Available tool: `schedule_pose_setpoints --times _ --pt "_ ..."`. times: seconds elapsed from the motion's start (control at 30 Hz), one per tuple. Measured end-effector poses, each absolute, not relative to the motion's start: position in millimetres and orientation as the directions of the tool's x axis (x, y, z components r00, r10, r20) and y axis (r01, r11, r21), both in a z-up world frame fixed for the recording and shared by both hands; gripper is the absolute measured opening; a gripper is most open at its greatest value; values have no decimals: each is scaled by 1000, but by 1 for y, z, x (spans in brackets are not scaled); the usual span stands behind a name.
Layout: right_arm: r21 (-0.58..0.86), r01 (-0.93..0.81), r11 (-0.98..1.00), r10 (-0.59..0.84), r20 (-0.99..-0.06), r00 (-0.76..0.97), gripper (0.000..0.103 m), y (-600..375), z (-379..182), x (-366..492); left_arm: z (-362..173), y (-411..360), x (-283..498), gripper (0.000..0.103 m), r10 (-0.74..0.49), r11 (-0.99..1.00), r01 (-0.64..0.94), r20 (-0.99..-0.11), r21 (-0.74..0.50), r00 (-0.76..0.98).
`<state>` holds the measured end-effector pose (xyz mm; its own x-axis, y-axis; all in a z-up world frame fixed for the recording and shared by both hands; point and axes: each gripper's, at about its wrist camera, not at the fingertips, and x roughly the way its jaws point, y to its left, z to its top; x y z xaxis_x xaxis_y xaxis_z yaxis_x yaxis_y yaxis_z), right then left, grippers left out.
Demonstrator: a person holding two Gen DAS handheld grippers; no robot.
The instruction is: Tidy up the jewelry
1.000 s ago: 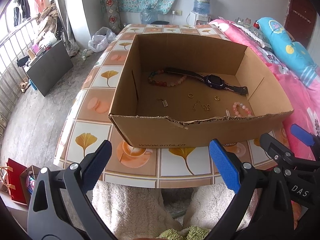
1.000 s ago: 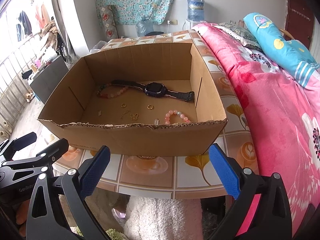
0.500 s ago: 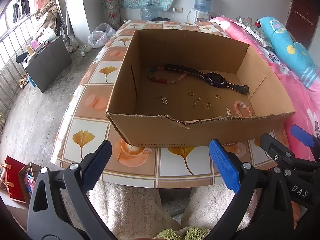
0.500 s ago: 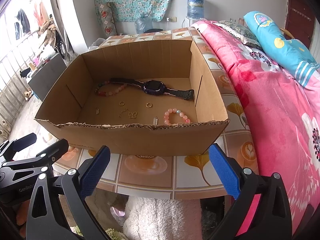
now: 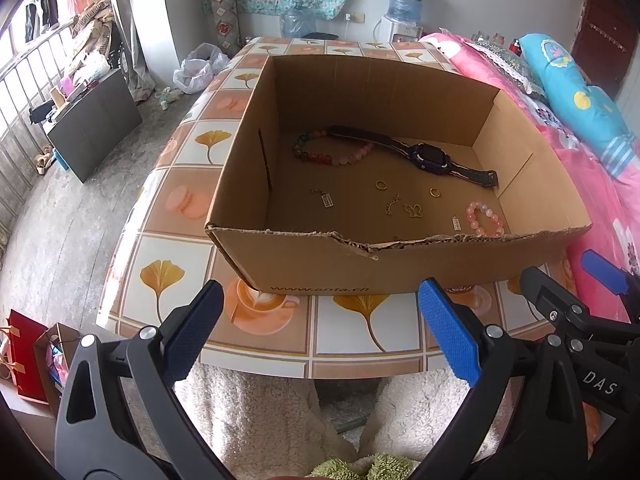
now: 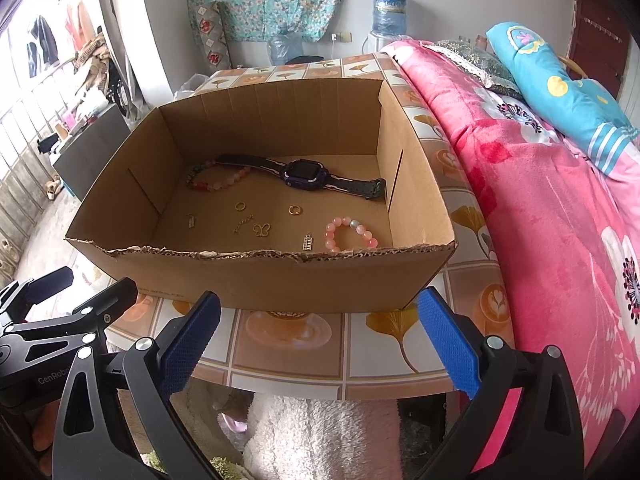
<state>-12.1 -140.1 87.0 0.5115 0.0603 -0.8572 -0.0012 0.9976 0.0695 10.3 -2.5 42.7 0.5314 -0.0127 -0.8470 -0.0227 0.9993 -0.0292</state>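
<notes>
Both jaws spread wide, holding nothing: left gripper [image 5: 320, 328], right gripper [image 6: 320, 332], both short of the worktop [image 5: 264, 344] edge. All jewelry lies ahead of the jaws inside the cardboard box [image 6: 256, 280]: watch [image 6: 304, 174], multicolour bead bracelet [image 5: 332, 152], pink bracelet [image 6: 350, 234], gold rings and small charms scattered loose. Fits either gathered-in-box or awaiting sorting; can't tell which.

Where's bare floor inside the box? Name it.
Free: the box floor's left strip beside the left wall, and the far right corner behind the watch. Crowded: the middle, with rings and charms, and around the pink bracelet.
</notes>
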Motion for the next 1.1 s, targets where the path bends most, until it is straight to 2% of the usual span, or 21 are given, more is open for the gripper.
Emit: schedule_pose_setpoints --times 1.1 --pt "78 12 997 62 -862 503 96 -143 84 -11 40 -5 12 94 -9 999 -28 -854 -28 521"
